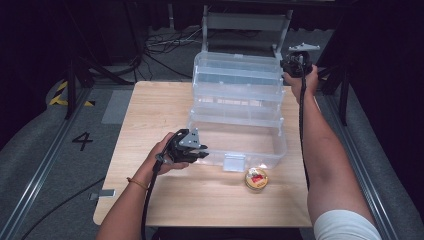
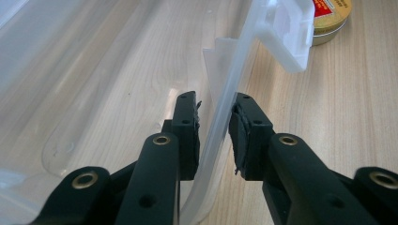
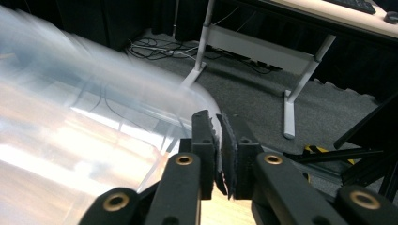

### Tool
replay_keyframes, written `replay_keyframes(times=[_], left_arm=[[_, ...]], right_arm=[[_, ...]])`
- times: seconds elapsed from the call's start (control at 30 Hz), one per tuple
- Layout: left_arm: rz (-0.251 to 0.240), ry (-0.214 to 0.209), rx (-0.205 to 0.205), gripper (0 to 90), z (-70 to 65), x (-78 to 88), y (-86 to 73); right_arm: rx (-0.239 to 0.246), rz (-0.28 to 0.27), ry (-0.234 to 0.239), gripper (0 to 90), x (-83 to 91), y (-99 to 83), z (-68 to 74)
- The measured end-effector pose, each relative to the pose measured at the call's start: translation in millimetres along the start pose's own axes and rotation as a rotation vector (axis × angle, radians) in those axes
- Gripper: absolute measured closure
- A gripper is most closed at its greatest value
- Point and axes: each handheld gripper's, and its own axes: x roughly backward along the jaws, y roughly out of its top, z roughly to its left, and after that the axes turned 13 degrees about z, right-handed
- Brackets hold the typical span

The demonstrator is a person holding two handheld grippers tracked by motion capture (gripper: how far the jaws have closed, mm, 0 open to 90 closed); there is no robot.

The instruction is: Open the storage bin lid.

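A clear plastic tiered storage box (image 1: 276, 150) stands open in the middle of the wooden table, its lid (image 1: 235, 64) raised at the far side. My left gripper (image 1: 204, 153) sits at the box's near left corner. In the left gripper view its jaws (image 2: 215, 105) straddle the front wall (image 2: 220, 117), with the pads closed on it. My right gripper (image 1: 289, 66) is up at the lid's far right corner. Seen in the right gripper view, its pads (image 3: 218, 119) are nearly together where the blurred lid edge (image 3: 94, 117) runs in.
A small round gold tin with a red label (image 1: 256, 178) lies on the table just in front of the box, right of its white latch (image 1: 234, 162). The tin (image 2: 331, 18) and latch (image 2: 286, 33) lie beyond the left jaws. Black frames and cables ring the table.
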Motion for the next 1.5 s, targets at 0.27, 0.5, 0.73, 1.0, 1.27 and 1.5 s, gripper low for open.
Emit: replay_keyframes(times=[0.27, 0.5, 0.73, 1.0, 1.27, 1.5], left_arm=[[-0.025, -0.007, 0.012, 71.6, 7.0, -1.6, -3.9], [-0.035, 0.013, 0.021, 69.9, 4.3, -2.0, -4.6], [-0.037, 0.018, 0.019, 69.4, 3.9, -2.7, -4.6], [-0.026, 0.022, 0.019, 68.8, 2.2, -5.3, -2.0], [-0.023, 0.025, 0.023, 72.1, -0.8, -6.6, 3.1], [-0.027, 0.011, 0.03, 73.7, -0.3, -6.7, 3.7]], right_arm=[[0.015, 0.008, 0.031, 77.7, 11.7, -13.7, 4.5], [0.031, 0.02, 0.059, 71.5, 38.0, -31.3, 8.6], [0.059, 0.033, 0.091, 66.1, 69.2, -50.7, 13.2], [0.112, 0.079, 0.131, 52.8, 93.4, -77.9, 20.8], [0.135, 0.104, 0.163, 37.4, 124.0, -102.4, 23.0], [0.19, 0.161, 0.199, 35.5, 142.7, -130.3, 27.8]])
